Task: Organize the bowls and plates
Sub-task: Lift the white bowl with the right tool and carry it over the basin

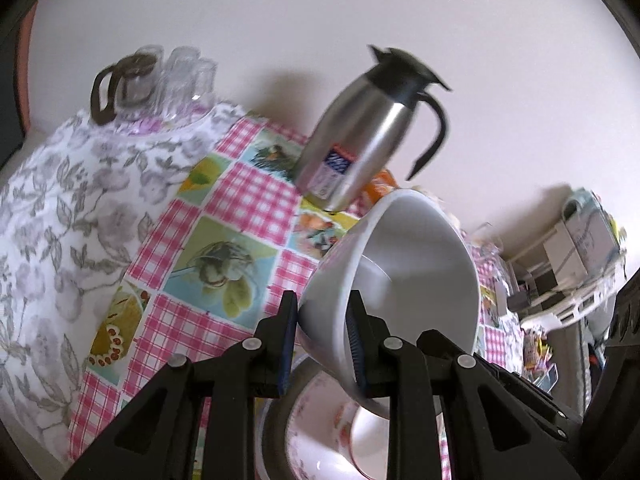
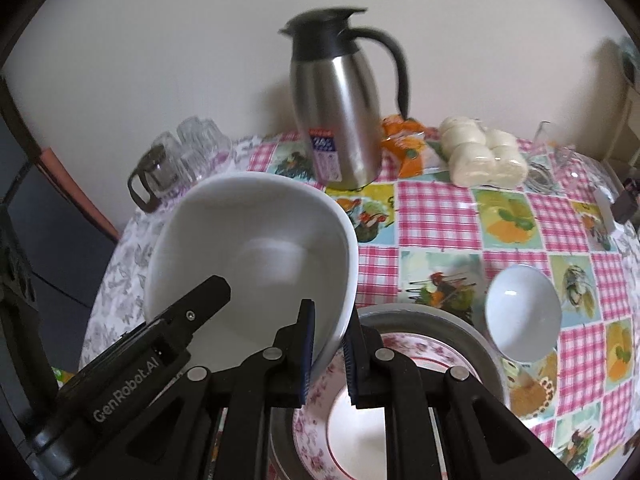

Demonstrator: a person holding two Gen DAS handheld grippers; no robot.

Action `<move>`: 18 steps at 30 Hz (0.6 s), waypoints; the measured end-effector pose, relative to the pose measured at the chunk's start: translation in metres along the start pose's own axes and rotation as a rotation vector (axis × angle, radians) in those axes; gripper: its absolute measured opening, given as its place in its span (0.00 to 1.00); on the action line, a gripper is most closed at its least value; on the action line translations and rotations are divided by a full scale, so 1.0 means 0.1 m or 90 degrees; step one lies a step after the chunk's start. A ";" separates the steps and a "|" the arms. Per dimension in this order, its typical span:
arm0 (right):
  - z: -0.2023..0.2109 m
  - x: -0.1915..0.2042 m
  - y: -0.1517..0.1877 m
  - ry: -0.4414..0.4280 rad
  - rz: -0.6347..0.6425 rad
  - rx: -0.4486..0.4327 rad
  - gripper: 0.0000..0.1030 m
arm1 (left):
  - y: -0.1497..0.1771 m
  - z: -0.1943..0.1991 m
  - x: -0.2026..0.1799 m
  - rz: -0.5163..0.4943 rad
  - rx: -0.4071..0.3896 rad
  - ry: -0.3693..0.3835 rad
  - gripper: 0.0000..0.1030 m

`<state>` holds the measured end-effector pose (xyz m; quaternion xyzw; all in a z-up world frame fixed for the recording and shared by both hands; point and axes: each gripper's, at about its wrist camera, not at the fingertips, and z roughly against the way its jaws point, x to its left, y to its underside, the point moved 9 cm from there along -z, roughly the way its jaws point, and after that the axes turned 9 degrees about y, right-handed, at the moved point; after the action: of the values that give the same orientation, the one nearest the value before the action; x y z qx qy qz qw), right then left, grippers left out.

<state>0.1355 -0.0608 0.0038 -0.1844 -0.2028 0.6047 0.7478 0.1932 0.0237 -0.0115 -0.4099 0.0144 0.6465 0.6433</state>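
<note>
Left wrist view: left gripper [image 1: 323, 344] clamped narrow on the rim of the large white bowl [image 1: 404, 276], one pad outside the wall, one inside; bowl tilted, clear of the table [image 1: 248, 200], hanging over the stack at the near edge. Nothing in the bowl. Below it, floral plate [image 1: 320, 432] sitting in the metal tray [image 1: 276, 420], partly hidden by the fingers. Steel jug [image 1: 360, 136] toward the far edge, glasses [image 1: 176, 80] at the far left corner. Right wrist view: right gripper [image 2: 329, 354] nearly shut, pinching the same large white bowl [image 2: 256, 248] on the opposite rim, wall between the pads; so a two-handed hold, bowl off the table above the near-left edge. The other gripper's body reaching in from the left, over the bowl's near rim. Floral plate [image 2: 384, 412] nested in the metal tray [image 2: 460, 328] under the fingers, plate bare. Small white bowl [image 2: 520, 312] empty, just beside the tray's right rim, seemingly resting on the cloth. Buns [image 2: 480, 152] in wrap by the far edge, right of the jug. Progress, as a judgement: partway — plate already stacked in tray, big bowl in transit and not yet set down, small bowl not yet collected. Destination for the bowl not readable from these views.
</note>
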 end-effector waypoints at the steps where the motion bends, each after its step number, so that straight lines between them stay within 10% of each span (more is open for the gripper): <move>1: 0.05 -0.04 0.01 -0.002 -0.008 -0.008 0.14 | 0.02 0.02 -0.06 -0.009 -0.002 0.000 0.25; 18: 0.47 -0.77 0.36 -0.012 -0.088 -0.074 0.15 | 0.49 0.09 -0.78 -0.124 0.015 0.008 0.25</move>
<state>0.0659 -0.1275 0.0188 -0.2075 -0.2567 0.5404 0.7739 0.1343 -0.0439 0.0125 -0.4059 -0.0141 0.5783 0.7076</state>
